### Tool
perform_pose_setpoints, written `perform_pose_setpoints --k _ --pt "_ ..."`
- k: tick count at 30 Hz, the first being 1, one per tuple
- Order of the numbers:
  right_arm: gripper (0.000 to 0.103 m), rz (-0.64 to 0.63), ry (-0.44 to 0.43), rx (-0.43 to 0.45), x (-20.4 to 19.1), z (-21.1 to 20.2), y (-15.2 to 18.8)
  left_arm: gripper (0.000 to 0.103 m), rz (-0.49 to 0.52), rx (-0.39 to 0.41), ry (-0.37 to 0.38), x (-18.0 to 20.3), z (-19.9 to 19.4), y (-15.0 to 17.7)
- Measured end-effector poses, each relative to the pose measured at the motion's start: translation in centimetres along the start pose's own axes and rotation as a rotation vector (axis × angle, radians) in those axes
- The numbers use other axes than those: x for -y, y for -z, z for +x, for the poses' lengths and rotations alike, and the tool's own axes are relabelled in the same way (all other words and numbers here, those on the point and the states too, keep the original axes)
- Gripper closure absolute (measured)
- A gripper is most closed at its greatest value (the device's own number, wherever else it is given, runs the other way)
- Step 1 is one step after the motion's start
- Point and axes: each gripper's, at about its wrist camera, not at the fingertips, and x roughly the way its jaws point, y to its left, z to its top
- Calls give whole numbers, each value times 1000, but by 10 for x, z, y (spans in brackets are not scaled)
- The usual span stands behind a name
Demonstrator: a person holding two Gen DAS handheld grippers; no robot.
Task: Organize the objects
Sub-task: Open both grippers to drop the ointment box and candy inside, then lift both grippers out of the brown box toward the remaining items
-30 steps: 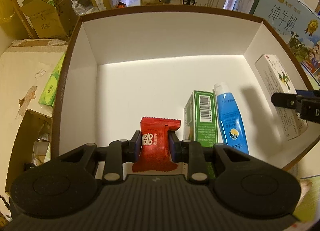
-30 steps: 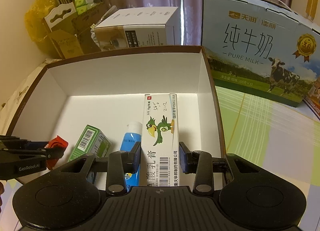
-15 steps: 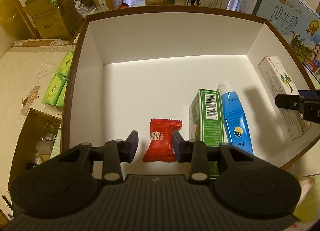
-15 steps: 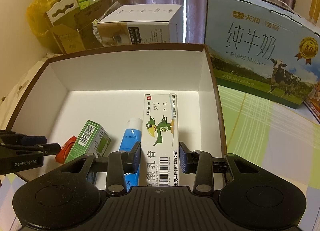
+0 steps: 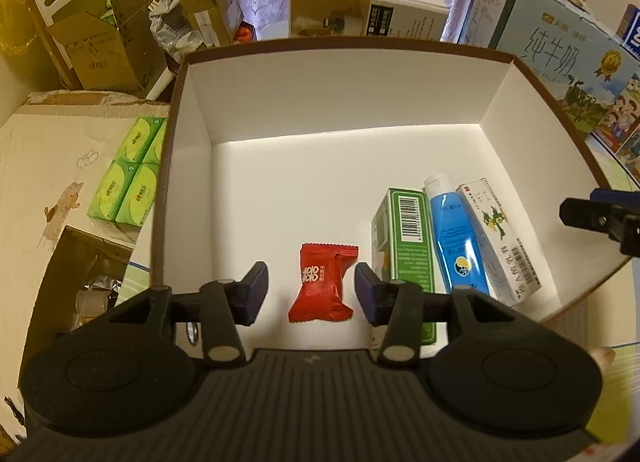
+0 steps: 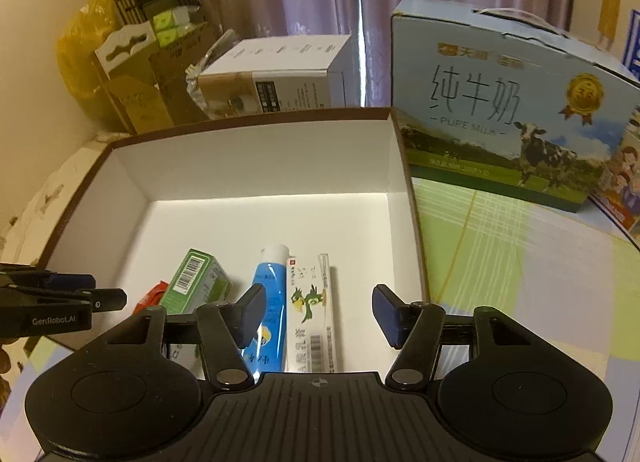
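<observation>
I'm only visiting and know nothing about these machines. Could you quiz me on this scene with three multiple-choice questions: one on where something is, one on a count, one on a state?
1. Where does the red candy packet lie?
A. on the floor of the big open box
B. on top of the milk carton
C. outside the box on the cloth

2. How many items lie in the box?
A. two
B. four
C. six

3. How is the left gripper?
A. clamped on the packet
B. open, with the packet lying free between its fingers
C. holding the blue tube

Answers:
1 A, it rests on the white floor.
2 B: the packet, green carton, blue tube and white parrot box.
3 B, gaps show on both sides of the packet.
</observation>
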Motion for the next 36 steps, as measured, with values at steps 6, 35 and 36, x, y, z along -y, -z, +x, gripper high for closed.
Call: perform_pose_setpoints --k 6,35,36 --pt "44 41 -24 66 0 -33 12 50 8 50 19 -2 -30 6" --pt "41 107 -63 141 -23 -140 87 36 34 151 68 4 -135 79" --pt "41 105 -63 136 -23 -141 91 36 35 147 70 4 -136 83"
